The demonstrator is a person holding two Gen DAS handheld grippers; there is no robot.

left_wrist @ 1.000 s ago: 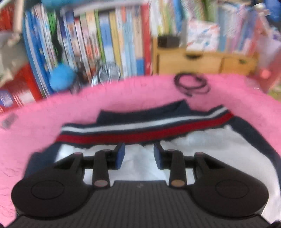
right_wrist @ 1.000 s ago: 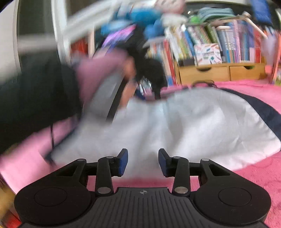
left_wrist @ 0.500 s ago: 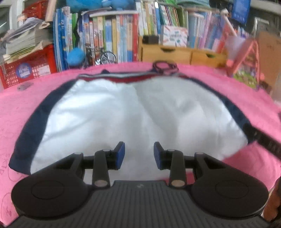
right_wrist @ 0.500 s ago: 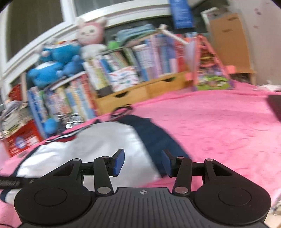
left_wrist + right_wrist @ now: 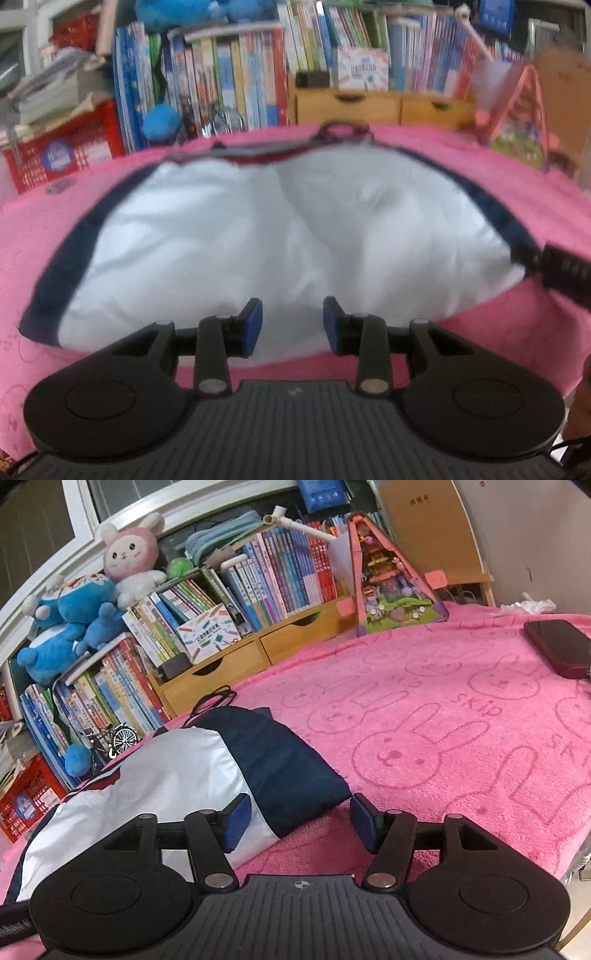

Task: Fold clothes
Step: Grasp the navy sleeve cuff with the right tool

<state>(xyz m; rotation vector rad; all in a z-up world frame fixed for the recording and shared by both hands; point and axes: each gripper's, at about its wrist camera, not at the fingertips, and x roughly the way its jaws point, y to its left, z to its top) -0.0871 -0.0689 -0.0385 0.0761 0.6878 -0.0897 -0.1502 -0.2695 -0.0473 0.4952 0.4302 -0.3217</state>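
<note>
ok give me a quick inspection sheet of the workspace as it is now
Surface: pink fleece blanket with bunny print, covering the work area.
Job's things: white garment with navy side panels, lying spread flat, striped band at the far edge.
Clutter: dark red phone near the right edge.
Grippers: left gripper open and empty; right gripper open, at the garment's navy corner.
Cables: black coiled cable beyond the garment.
Surroundings: bookshelves, wooden drawers, plush toys.
</note>
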